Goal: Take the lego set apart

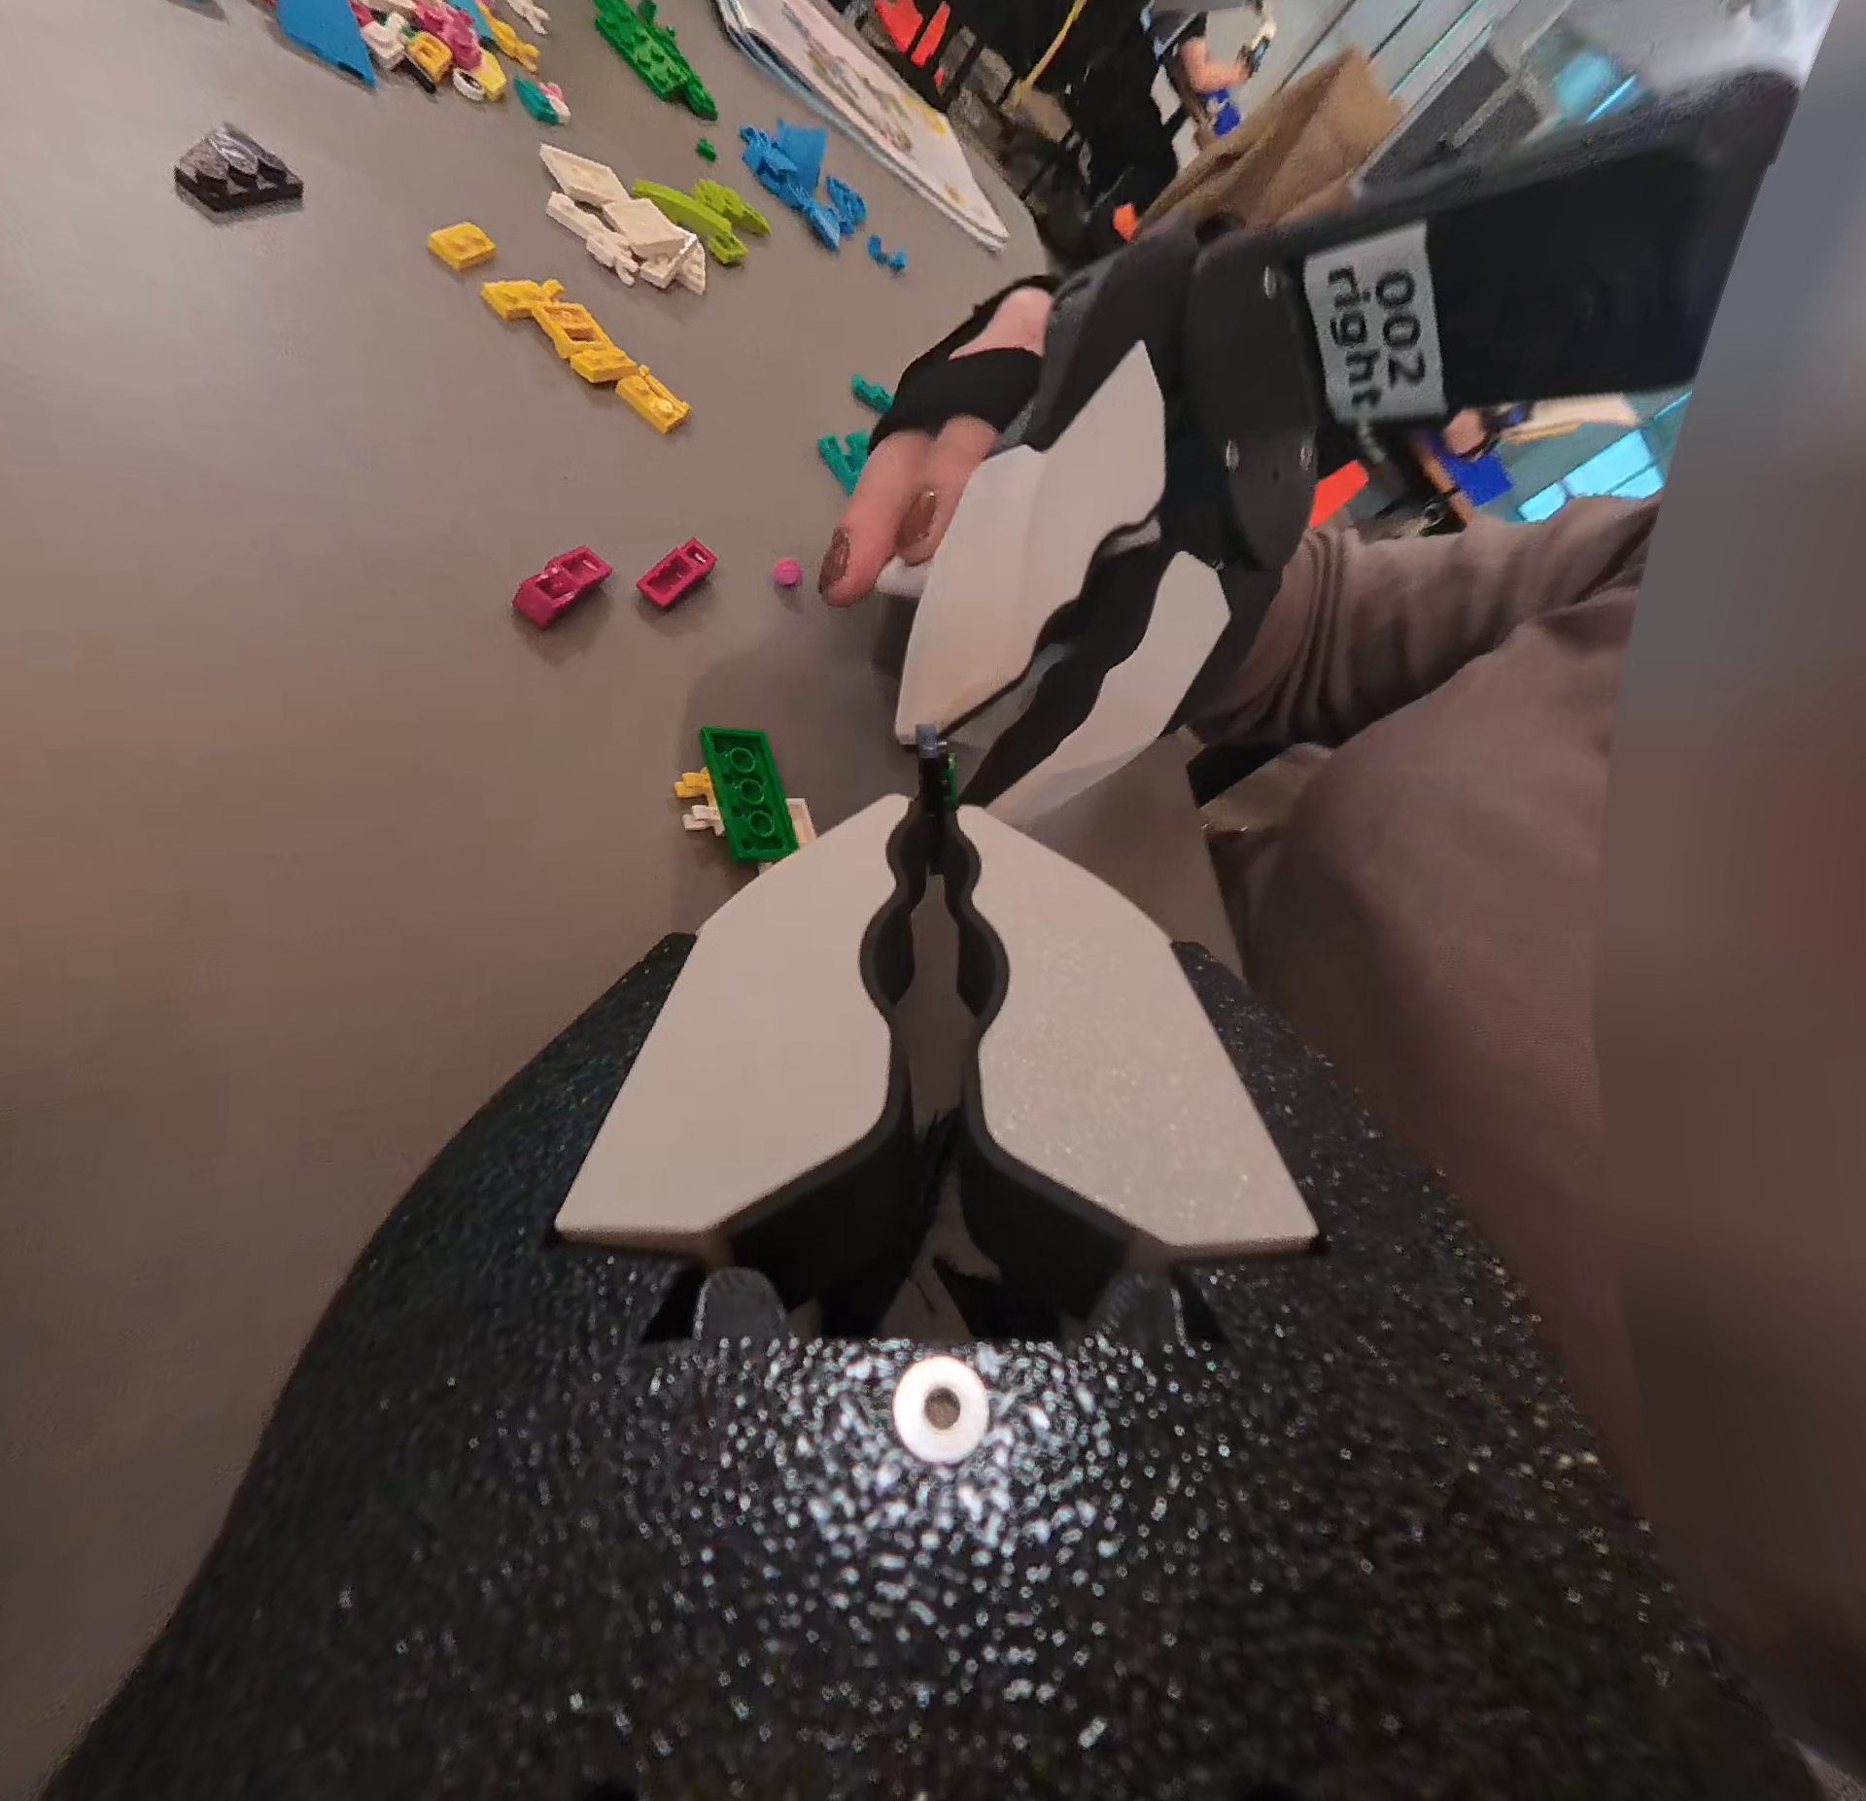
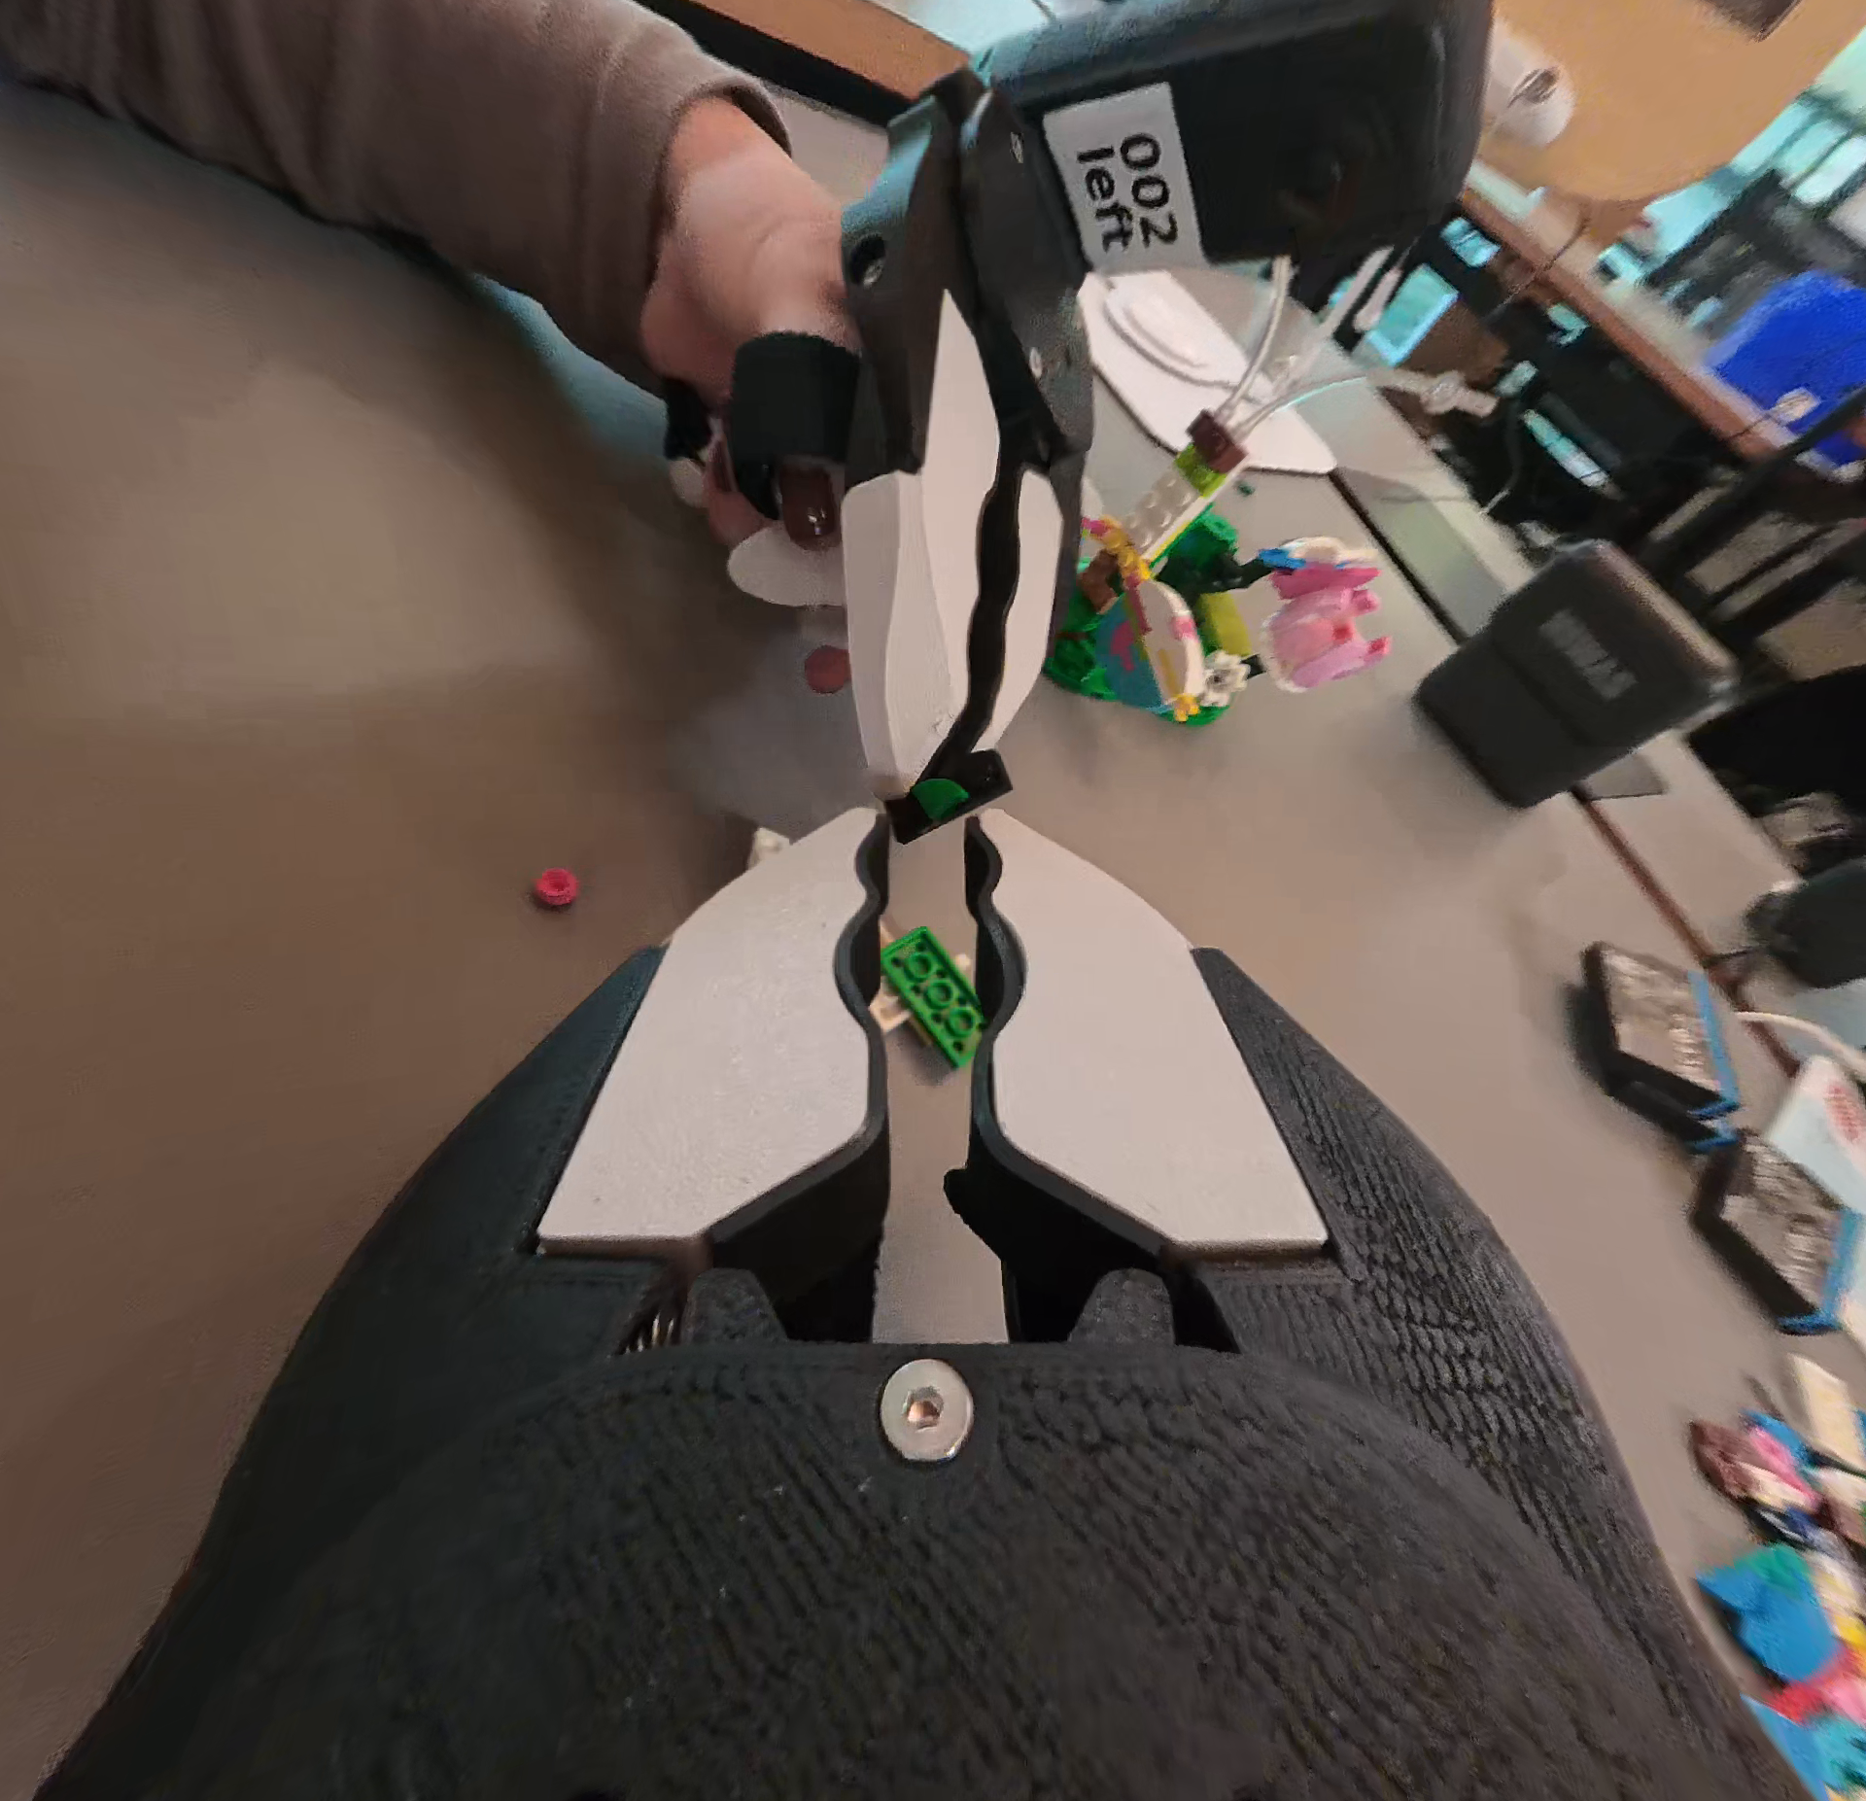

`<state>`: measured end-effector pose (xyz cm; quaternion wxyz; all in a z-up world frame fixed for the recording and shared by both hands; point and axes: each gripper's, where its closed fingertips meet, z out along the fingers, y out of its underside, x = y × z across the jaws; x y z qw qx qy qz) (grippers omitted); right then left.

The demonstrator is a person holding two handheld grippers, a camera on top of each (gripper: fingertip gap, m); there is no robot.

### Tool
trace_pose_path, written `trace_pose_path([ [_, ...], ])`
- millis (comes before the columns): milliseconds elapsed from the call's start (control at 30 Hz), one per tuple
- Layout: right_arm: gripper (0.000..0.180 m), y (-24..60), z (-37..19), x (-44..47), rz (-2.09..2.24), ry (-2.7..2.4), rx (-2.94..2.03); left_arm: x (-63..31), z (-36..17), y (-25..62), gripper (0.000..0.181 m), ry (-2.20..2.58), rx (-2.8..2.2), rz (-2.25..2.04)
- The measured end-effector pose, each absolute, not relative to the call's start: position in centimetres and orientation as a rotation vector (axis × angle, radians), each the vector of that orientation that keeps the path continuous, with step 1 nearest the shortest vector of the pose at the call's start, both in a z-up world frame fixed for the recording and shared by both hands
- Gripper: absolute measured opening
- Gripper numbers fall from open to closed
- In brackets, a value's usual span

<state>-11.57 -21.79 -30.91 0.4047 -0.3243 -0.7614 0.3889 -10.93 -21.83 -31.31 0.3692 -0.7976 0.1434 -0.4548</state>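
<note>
My left gripper (image 1: pixel 934 815) is shut on a small dark piece with a green part (image 1: pixel 945 779) and holds it above the grey table (image 1: pixel 303 844). My right gripper (image 2: pixel 926 829) is partly open, and its tips meet the lower end of that piece (image 2: pixel 944 798). I cannot tell whether they grip it. The right gripper also shows in the left wrist view (image 1: pixel 931 740), reaching in from the upper right. The left gripper shows in the right wrist view (image 2: pixel 954 765), coming down from above. A partly built colourful set (image 2: pixel 1161 632) stands on the table behind.
A green plate (image 1: pixel 749 793) (image 2: pixel 934 993) lies under the grippers. Loose yellow (image 1: pixel 586 339), white (image 1: pixel 626 218), magenta (image 1: pixel 565 586) and blue (image 1: pixel 798 177) pieces and a booklet (image 1: pixel 858 86) lie farther off. A red stud (image 2: pixel 555 886) lies left, a black box (image 2: pixel 1575 672) right. Left and right tips are no more than a few centimetres apart.
</note>
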Motion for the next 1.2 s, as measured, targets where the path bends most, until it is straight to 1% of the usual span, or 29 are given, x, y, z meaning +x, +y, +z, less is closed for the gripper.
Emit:
trace_pose_path([
  [67,0.01,-21.8,-30.7,-11.7,0.945,-1.897,-0.799,-10.9,-31.2,-21.8,0.003,0.352,-2.039,-1.195],
  [167,0.012,-21.6,-30.6,-11.9,1.0,-1.875,-0.873,-11.1,-31.1,-21.5,0.002,0.375,-2.017,-1.124],
  [367,0.013,-21.7,-28.5,-11.8,1.389,-1.752,-1.074,-10.9,-29.1,-21.5,0.003,0.528,-1.846,-0.977],
  [500,0.012,-22.2,-28.1,-11.4,1.599,-1.749,-1.16,-10.4,-28.6,-21.8,0.003,0.597,-1.785,-0.924],
  [600,0.017,-22.2,-27.9,-11.4,1.684,-1.726,-1.211,-10.6,-28.5,-21.6,0.002,0.593,-1.782,-0.871],
  [733,0.014,-21.6,-27.5,-11.8,1.687,-1.657,-1.232,-10.8,-28.1,-21.0,0.002,0.608,-1.75,-0.699],
  [1000,0.013,-19.8,-27.4,-12.8,1.499,-1.498,-1.26,-12.5,-27.7,-19.4,0.002,0.636,-1.699,-0.131],
  [1067,0.013,-19.8,-26.9,-12.8,1.532,-1.462,-1.25,-12.2,-27.7,-19.5,0.002,0.682,-1.672,-0.095],
  [1200,0.013,-20.1,-26.7,-12.6,1.578,-1.477,-1.244,-11.8,-27.5,-19.8,0.002,0.674,-1.655,-0.181],
])
